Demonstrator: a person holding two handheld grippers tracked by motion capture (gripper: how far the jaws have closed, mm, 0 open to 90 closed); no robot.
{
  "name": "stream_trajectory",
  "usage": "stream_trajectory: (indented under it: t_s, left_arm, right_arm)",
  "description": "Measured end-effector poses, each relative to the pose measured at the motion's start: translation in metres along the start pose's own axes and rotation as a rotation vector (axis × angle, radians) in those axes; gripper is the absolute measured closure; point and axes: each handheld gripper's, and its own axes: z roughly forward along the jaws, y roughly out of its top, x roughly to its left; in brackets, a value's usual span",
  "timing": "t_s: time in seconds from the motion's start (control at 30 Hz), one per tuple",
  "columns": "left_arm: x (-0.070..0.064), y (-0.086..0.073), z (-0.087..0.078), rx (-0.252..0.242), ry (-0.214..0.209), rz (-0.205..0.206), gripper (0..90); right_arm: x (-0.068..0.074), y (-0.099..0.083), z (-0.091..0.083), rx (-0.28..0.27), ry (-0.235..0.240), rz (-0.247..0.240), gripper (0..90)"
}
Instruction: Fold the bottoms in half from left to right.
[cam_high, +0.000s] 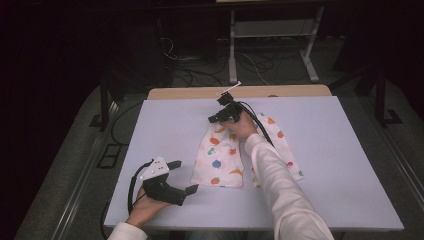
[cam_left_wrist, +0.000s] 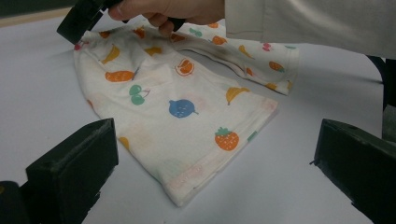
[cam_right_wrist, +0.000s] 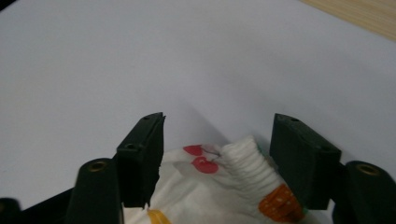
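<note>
A small pair of white pants (cam_high: 220, 160) printed with coloured fruit lies flat in the middle of the white table (cam_high: 330, 170), legs toward me. My right gripper (cam_high: 214, 118) is at the far waistband end. In the right gripper view its jaws (cam_right_wrist: 217, 128) stand open on either side of the bunched elastic waistband (cam_right_wrist: 240, 163), apart from it. My left gripper (cam_high: 184, 176) rests open near the front left, short of the left leg's hem. In the left gripper view its jaws (cam_left_wrist: 215, 135) are wide apart facing the pants (cam_left_wrist: 177, 107), with the right gripper (cam_left_wrist: 77, 21) beyond.
A wooden desk edge (cam_high: 240, 92) runs behind the white table. Farther back stand a white desk frame (cam_high: 232, 50) and cables on the floor (cam_high: 200, 75). Bare table surface spreads left and right of the pants.
</note>
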Motion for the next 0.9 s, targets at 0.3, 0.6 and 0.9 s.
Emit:
stream_trajectory:
  t_s: [0.3, 0.6, 0.9]
  left_arm:
    - [-0.001, 0.0, 0.0, -0.005, -0.002, -0.002, 0.0]
    - [-0.002, 0.0, 0.001, -0.002, -0.004, 0.0, 0.0]
    - [0.0, -0.001, 0.003, 0.011, 0.013, -0.016, 0.0]
  right_arm:
    - [0.003, -0.001, -0.004, 0.018, -0.064, 0.047, 68.4]
    - [0.011, -0.001, -0.005, 0.037, -0.113, 0.03, 86.5]
    - [0.009, -0.005, -0.012, 0.015, -0.099, 0.065, 88.4]
